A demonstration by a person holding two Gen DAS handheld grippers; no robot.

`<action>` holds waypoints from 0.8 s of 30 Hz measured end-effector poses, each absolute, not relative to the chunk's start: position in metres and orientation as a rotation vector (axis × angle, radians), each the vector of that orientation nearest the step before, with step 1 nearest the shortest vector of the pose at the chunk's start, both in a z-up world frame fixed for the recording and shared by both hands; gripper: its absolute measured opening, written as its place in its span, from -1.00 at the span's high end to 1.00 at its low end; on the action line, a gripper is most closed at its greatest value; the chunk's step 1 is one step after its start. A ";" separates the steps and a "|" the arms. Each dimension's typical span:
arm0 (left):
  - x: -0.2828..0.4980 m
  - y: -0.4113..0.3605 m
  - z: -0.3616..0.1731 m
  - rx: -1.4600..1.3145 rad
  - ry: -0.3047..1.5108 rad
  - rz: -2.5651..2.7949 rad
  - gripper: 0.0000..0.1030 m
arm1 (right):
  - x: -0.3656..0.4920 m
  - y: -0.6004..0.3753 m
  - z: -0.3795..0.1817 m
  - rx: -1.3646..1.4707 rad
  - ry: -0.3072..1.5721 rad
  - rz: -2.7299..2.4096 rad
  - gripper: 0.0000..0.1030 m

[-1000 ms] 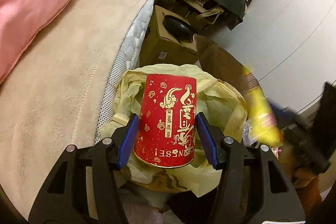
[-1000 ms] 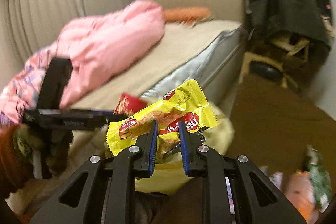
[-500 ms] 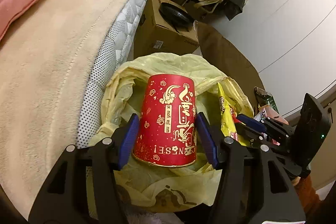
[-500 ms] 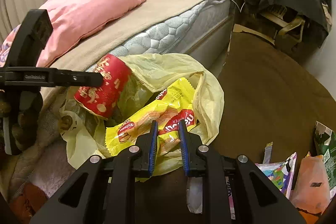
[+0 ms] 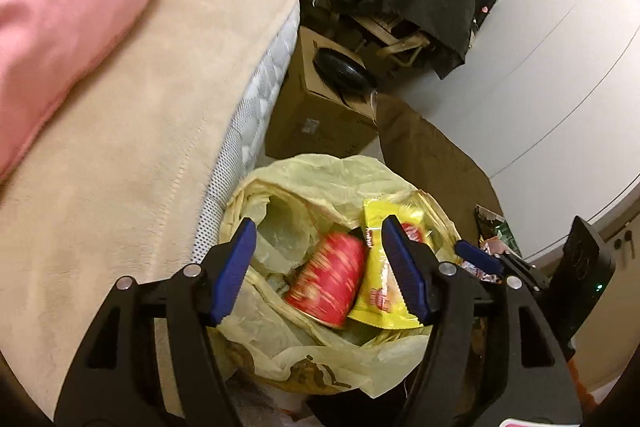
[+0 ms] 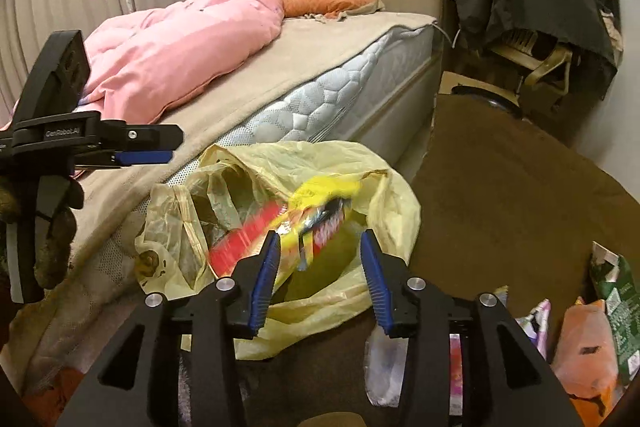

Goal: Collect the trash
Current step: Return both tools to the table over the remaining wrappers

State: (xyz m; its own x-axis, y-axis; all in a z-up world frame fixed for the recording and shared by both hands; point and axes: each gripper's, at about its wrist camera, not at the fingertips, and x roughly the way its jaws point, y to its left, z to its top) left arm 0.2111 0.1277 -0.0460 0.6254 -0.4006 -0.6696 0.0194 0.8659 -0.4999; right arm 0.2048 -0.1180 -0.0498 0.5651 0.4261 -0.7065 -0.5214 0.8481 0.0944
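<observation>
Warm dim indoor light, fisheye-bowed edges, motion-blurred falling trash.

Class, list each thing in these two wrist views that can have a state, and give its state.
Left gripper: jaws opening, nothing held.
Right gripper: jaws opening, nothing held.
Yellow plastic bag: mouth open.
Red paper cup: blurred, inside the bag.
Yellow snack wrapper: inside the bag.

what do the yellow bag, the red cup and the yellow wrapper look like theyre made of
Bag: thin plastic film, semi-translucent and crinkled, slumped in soft folds.
Cup: probably coated paper, with gold print and a rolled rim; blurred, so not certain.
Wrapper: glossy printed plastic film, probably foil-lined; it looks silvery inside in the right wrist view.
</observation>
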 end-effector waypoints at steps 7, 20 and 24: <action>0.195 0.101 -0.028 -0.358 0.809 -0.183 -0.20 | 0.190 -0.148 -0.035 -0.119 0.767 0.473 0.20; 0.166 -0.006 -0.006 -0.165 0.721 -0.230 -0.20 | 0.142 -0.270 -0.007 -0.031 0.704 0.208 -0.05; 0.158 -0.050 -0.007 -0.138 0.731 -0.308 -0.20 | 0.120 -0.310 -0.007 0.007 0.696 0.118 -0.11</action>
